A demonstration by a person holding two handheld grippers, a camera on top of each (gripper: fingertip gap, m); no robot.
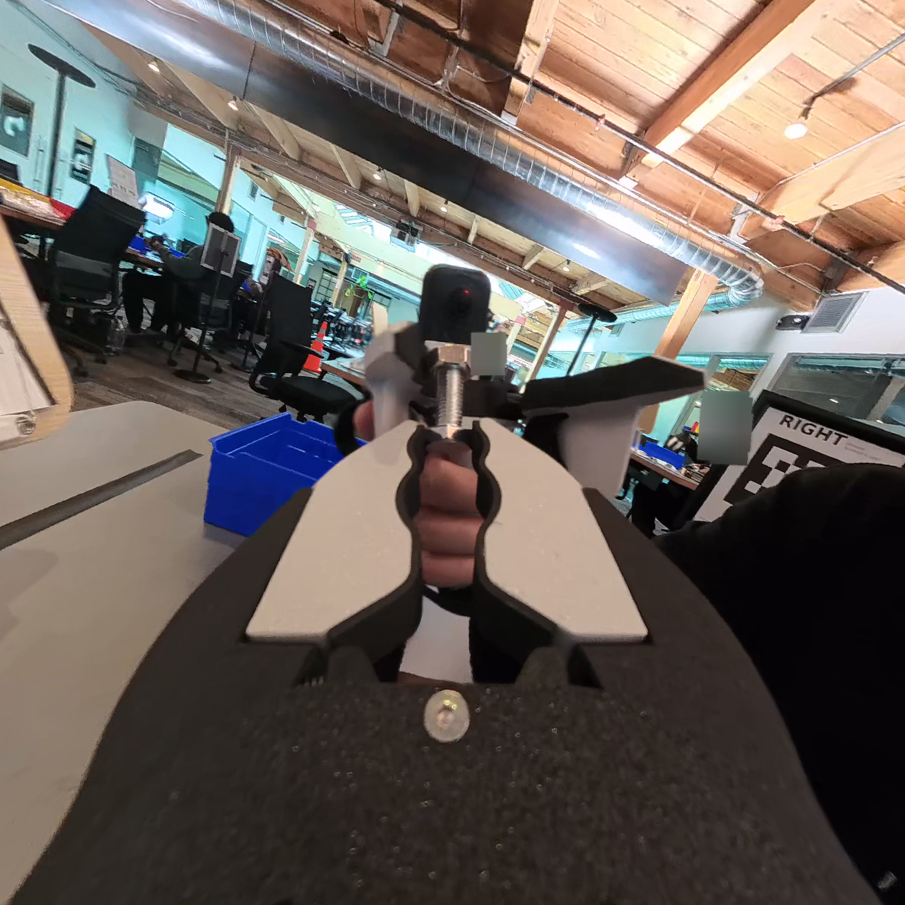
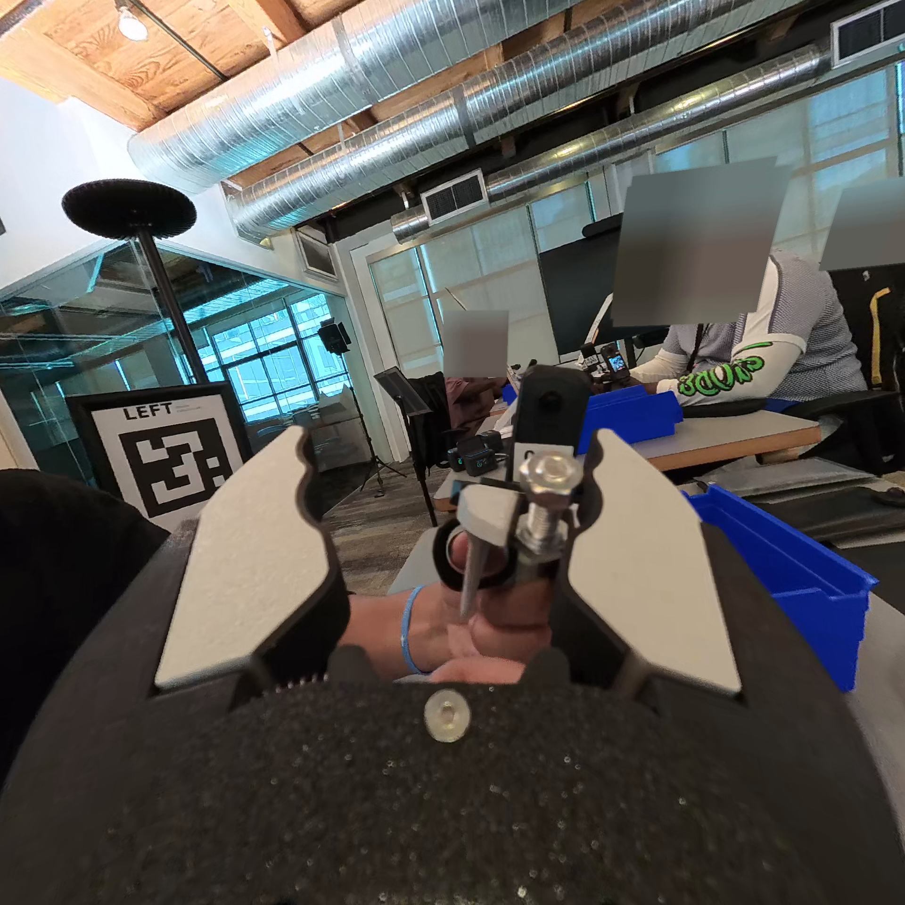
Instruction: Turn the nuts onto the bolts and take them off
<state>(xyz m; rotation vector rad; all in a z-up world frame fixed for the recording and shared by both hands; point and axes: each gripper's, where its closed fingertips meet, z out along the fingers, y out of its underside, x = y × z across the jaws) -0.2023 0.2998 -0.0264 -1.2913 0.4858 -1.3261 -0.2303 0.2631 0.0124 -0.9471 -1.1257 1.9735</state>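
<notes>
My left gripper [image 1: 448, 432] is shut on the lower end of a silver bolt [image 1: 448, 392] and holds it upright in the air. The bolt's hex head [image 1: 448, 352] is at the top. In the right wrist view the bolt [image 2: 543, 509] shows its flanged head [image 2: 548, 472] and a nut [image 2: 538, 536] low on the thread, just above the left gripper [image 2: 529, 568]. My right gripper [image 2: 450, 440] is open wide, its jaws on either side of the bolt; the right-hand finger [image 2: 636, 538] is close to the head. It also shows beyond the bolt in the left wrist view [image 1: 494, 387].
A blue bin [image 1: 254, 470] stands on the grey table [image 1: 73, 538]; it also shows at the right in the right wrist view [image 2: 783, 563]. Framed marker boards [image 1: 803, 455] [image 2: 166, 455] stand behind. People sit at desks [image 2: 710, 431] farther back. My hands [image 1: 448, 514] [image 2: 440, 631] hold the handles. Spacing between my two grippers at the tips: around 5 cm.
</notes>
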